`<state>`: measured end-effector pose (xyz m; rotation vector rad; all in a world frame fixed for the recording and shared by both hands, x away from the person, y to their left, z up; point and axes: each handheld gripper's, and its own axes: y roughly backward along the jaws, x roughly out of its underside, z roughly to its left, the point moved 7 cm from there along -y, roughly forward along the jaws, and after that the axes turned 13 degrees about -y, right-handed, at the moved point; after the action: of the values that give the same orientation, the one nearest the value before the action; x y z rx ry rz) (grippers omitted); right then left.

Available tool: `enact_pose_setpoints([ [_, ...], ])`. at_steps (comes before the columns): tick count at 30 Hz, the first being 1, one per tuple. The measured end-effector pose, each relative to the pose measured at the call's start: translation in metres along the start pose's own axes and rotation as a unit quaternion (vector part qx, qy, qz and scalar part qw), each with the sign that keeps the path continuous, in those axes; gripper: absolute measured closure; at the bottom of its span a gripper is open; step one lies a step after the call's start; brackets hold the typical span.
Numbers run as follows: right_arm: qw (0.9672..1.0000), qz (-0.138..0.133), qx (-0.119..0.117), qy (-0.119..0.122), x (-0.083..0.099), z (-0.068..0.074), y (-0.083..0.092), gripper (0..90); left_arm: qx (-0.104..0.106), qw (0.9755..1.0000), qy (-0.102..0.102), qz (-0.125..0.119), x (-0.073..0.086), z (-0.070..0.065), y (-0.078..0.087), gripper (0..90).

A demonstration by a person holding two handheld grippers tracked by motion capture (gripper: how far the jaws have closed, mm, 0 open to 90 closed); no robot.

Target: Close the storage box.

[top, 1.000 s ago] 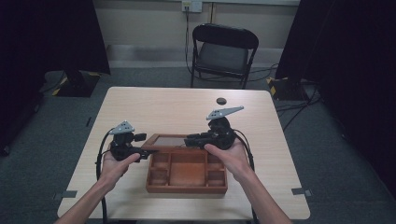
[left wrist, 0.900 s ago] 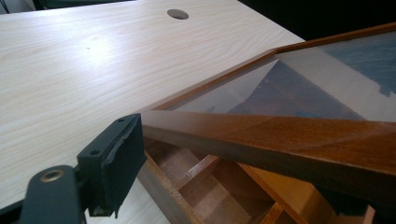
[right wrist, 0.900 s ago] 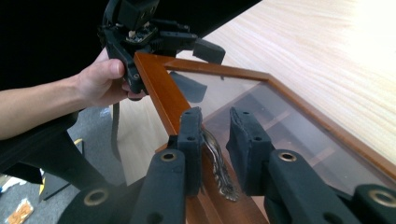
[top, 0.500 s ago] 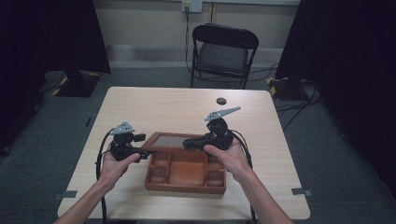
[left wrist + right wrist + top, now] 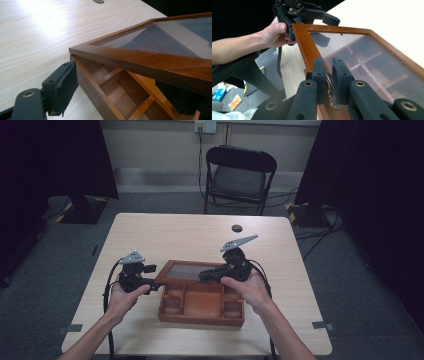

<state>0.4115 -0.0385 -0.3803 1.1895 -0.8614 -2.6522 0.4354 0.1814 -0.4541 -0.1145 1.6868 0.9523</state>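
Observation:
A brown wooden box (image 5: 200, 318) with several compartments sits near the table's front edge. Its glass-paned lid (image 5: 186, 270) is lifted a little at the front. My right gripper (image 5: 328, 67) is shut on a small metal clasp (image 5: 329, 86) on the lid's frame (image 5: 304, 42); from above it (image 5: 205, 276) reaches in from the right. My left gripper (image 5: 125, 87) straddles the box's left corner. One pad rests against the outside of the wall (image 5: 91, 88), and the other jaw lies inside, under the lid (image 5: 140, 58). The right gripper view shows the left gripper (image 5: 309, 20) at the lid's far corner.
A small black disc (image 5: 236, 227) lies on the pale wooden table (image 5: 165, 235) behind the box. A black folding chair (image 5: 240, 175) stands beyond the far edge. Cables trail from both grippers toward the front edge.

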Motion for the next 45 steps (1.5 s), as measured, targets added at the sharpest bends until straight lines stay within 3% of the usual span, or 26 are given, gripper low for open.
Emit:
enact_pose_setpoints([
  [5,1.0,0.003,0.003,0.001,0.002,0.0,0.001,81.7,-0.005,1.0,0.005,0.005,0.005,0.006,0.0,19.0],
  [15,0.9999,0.002,0.012,0.005,0.003,0.0,0.002,81.6,-0.036,0.9988,0.029,0.015,0.017,0.032,0.006,19.6],
  [25,0.9998,0.014,0.016,0.005,0.012,0.002,-0.003,81.6,-0.045,0.9986,0.027,0.012,0.014,0.037,0.013,19.8],
  [31,0.9998,0.006,0.016,0.006,0.017,0.001,-0.003,81.5,-0.05,0.9982,0.03,0.011,0.015,0.041,0.016,19.8],
  [37,0.9994,0.022,0.023,0.011,0.026,0.002,-0.008,81.4,-0.053,0.998,0.034,0.008,0.015,0.044,0.018,19.8],
  [40,0.9993,0.029,0.02,0.015,0.032,0.001,-0.011,81.5,-0.047,0.9978,0.045,0.004,0.015,0.044,0.018,19.9],
  [45,0.9984,0.047,0.026,0.017,0.042,0.0,-0.017,81.5,-0.051,0.9978,0.041,0.009,0.016,0.045,0.017,20.1],
])
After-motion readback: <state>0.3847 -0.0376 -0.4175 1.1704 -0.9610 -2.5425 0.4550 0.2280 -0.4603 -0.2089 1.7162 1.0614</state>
